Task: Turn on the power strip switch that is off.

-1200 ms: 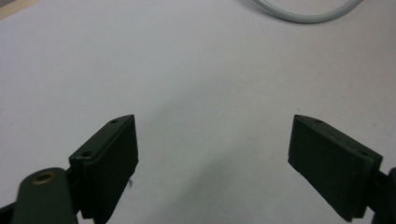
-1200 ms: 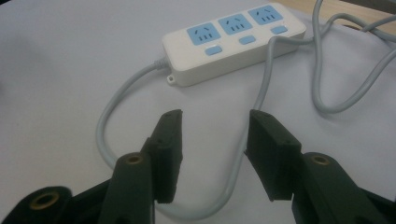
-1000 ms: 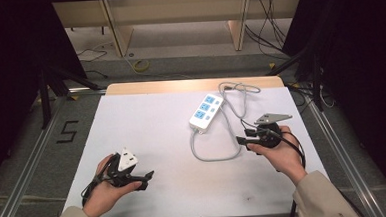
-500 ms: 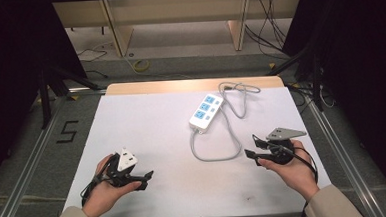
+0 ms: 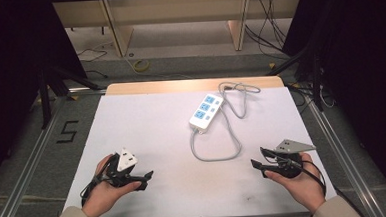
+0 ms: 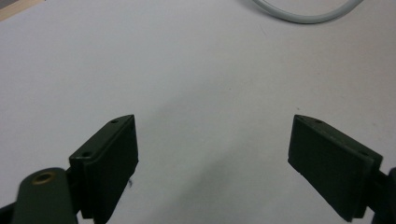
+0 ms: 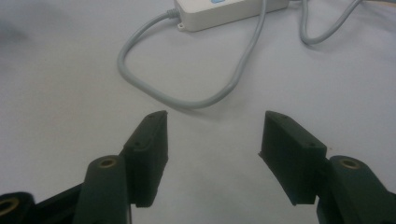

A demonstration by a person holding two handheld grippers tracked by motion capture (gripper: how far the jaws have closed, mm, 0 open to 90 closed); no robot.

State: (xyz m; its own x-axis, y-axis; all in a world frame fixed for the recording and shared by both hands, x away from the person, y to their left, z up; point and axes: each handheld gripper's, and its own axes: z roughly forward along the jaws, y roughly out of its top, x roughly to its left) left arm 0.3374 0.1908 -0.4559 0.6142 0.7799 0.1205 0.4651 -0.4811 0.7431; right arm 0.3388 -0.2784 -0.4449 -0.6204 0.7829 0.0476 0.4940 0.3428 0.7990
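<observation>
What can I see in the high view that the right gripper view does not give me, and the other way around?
The high view alone gives the person's two hands, the left gripper, the power strip's blue sockets and the floor beyond the table. The right gripper view alone gives a close look at the right gripper's fingers, standing apart with nothing between them. Both give the white table, the strip's body and its grey cable looping in front.

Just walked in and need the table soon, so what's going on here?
A person sits at a white table with a gripper in each hand. A white power strip and its looped grey cable lie untouched in the middle. The right gripper, its jaws just opened, holds nothing; the left gripper rests open near the front edge.
</observation>
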